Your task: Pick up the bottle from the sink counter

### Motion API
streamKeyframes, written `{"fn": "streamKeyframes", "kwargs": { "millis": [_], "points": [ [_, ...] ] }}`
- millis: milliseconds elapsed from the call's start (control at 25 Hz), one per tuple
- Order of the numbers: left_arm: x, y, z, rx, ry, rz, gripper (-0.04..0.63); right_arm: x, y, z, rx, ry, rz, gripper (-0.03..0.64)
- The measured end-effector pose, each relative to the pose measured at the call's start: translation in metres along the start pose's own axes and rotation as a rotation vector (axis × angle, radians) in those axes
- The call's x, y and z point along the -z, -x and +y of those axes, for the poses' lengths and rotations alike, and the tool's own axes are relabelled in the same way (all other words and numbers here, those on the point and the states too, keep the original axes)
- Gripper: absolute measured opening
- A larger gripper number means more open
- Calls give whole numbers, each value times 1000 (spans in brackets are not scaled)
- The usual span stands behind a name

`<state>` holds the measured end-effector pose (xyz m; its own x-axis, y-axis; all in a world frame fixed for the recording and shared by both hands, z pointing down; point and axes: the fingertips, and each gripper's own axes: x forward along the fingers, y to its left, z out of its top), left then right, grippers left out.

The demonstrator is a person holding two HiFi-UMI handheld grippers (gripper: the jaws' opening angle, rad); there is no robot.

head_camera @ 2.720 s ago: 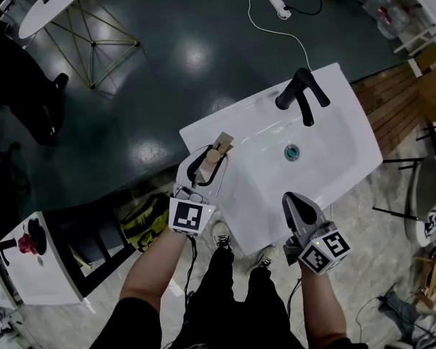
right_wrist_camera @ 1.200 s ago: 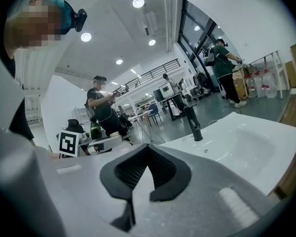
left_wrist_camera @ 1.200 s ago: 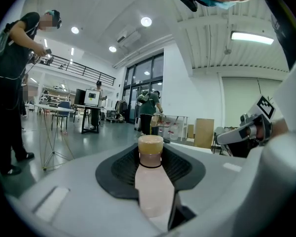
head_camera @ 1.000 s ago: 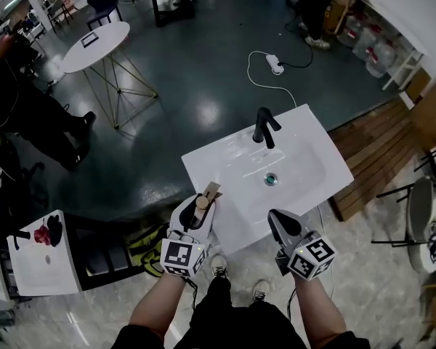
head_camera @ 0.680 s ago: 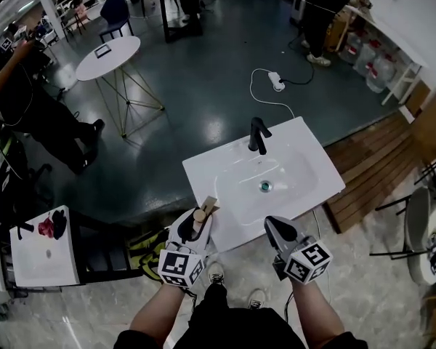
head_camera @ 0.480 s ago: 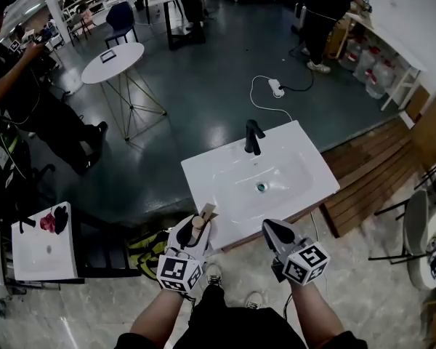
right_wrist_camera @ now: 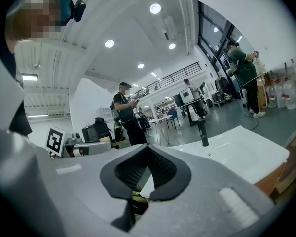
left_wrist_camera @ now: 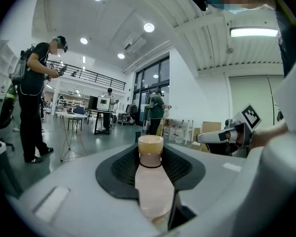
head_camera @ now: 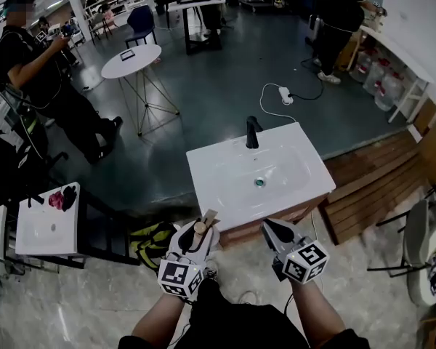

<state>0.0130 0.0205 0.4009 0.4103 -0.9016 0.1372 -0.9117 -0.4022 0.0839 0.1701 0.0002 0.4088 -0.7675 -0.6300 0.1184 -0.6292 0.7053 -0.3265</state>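
Where white square sink bench (head_camera: 211, 173) stands ahead: black faucet (head_camera: 252, 131) at far rim, yellow-black bag (head_camera: 151, 236) on floor beside it, teal drain (head_camera: 259, 182) in basin. Left gripper (left_wrist_camera: 150, 146) pinching pale tan-capped plastic bottle (left_wrist_camera: 153, 186), off bench, near its front edge. Right gripper (right_wrist_camera: 148, 148) pressed together, empty.

You find no word, brand or number that can be read in any of these views. The cube (head_camera: 178, 276) on your left gripper (head_camera: 198, 231) and the cube (head_camera: 305, 262) on your right gripper (head_camera: 269, 227) carry only black-and-white square patterns, not letters. The bottle (left_wrist_camera: 152, 181) shows no print that can be made out.
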Motion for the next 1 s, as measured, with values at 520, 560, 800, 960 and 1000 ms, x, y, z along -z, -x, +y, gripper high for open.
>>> {"fn": "streamKeyframes", "kwargs": {
  "millis": [520,560,800,960,1000],
  "points": [
    [10,72,-49,-61,7,29,140,20,36,28,-70,-12,34,2],
    [10,76,-50,-64,8,30,140,22,36,31,-73,-15,36,2],
    [8,94,-53,-55,9,29,140,35,34,43,-71,-23,50,2],
    [8,101,-45,-37,17,27,140,39,27,50,-46,-21,57,0],
    [9,103,-42,-32,17,29,140,40,26,52,-37,-22,57,0]
  ]
}}
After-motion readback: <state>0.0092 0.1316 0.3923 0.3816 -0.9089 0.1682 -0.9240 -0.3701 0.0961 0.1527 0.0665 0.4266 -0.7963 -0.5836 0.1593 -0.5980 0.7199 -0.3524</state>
